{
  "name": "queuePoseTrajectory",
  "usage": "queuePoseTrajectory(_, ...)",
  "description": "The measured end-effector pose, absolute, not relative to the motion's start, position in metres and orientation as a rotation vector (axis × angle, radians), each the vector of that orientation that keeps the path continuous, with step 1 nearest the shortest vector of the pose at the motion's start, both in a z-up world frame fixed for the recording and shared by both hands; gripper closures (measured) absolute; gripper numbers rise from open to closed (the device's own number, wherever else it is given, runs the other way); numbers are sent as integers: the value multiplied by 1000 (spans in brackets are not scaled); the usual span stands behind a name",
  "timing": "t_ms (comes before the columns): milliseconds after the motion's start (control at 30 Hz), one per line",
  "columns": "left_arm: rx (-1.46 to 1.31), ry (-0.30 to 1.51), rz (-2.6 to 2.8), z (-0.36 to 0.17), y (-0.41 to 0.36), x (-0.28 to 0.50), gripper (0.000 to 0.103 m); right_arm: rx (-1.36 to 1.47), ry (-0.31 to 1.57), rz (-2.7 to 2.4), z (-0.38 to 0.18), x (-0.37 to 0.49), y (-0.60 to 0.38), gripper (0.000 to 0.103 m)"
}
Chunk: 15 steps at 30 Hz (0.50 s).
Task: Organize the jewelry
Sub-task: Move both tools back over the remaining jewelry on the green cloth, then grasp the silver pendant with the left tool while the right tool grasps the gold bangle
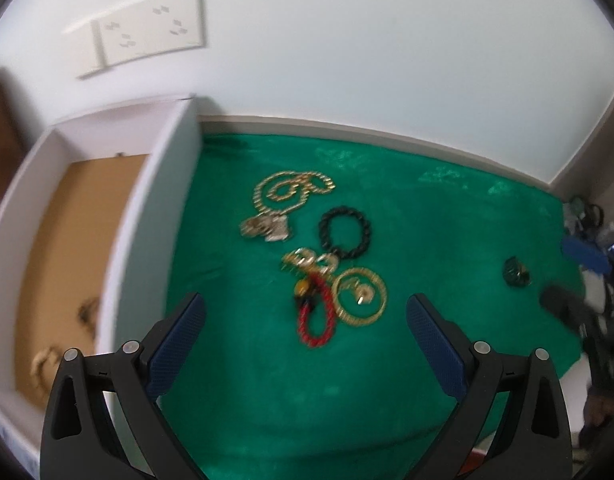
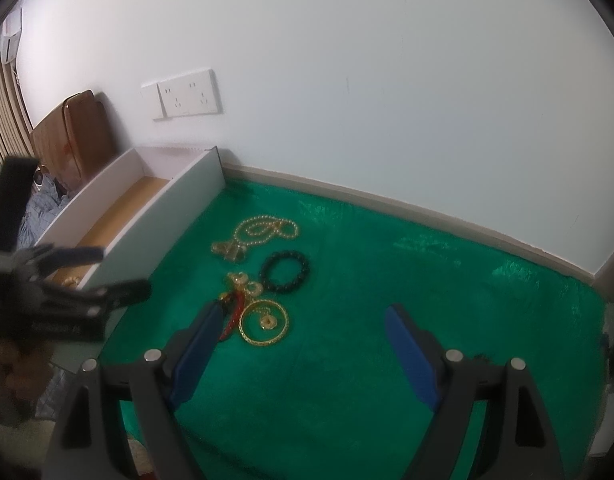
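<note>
Jewelry lies on a green cloth [image 1: 447, 240]: a gold bead necklace [image 1: 291, 192] with a pendant, a black bead bracelet [image 1: 345, 232], a red cord bracelet [image 1: 317, 320], a gold bangle [image 1: 361, 298] and small gold rings [image 1: 311, 262]. They also show in the right wrist view: necklace [image 2: 263, 230], black bracelet [image 2: 285, 272], bangle [image 2: 265, 322]. A white drawer [image 1: 147, 216] with a tan floor stands at the left and holds a few gold pieces [image 1: 43, 360]. My left gripper [image 1: 307, 320] is open above the red bracelet. My right gripper [image 2: 303, 332] is open, empty, right of the bangle.
A small dark green object [image 1: 517, 272] sits on the cloth at the right. A white wall with sockets [image 2: 187, 94] stands behind. The left gripper [image 2: 87, 292] shows over the drawer's near end [image 2: 119, 256] in the right wrist view. Clutter lies beyond the cloth's right edge.
</note>
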<state>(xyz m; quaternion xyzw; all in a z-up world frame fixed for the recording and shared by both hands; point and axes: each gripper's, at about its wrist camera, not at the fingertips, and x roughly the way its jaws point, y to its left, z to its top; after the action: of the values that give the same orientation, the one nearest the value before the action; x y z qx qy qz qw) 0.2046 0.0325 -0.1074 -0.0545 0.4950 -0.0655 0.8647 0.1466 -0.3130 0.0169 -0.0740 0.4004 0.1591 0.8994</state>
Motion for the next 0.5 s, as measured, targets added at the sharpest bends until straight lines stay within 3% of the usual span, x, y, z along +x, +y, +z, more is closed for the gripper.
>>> queuePoseTrajectory(333,-113,1165,-79,-186,47,316,6,-154,845,321,13,144,-319,18)
queuePoseTrajectory(500,-158,1247,-53,-222,51,340,19,-138,874,279,7,145,-335,18)
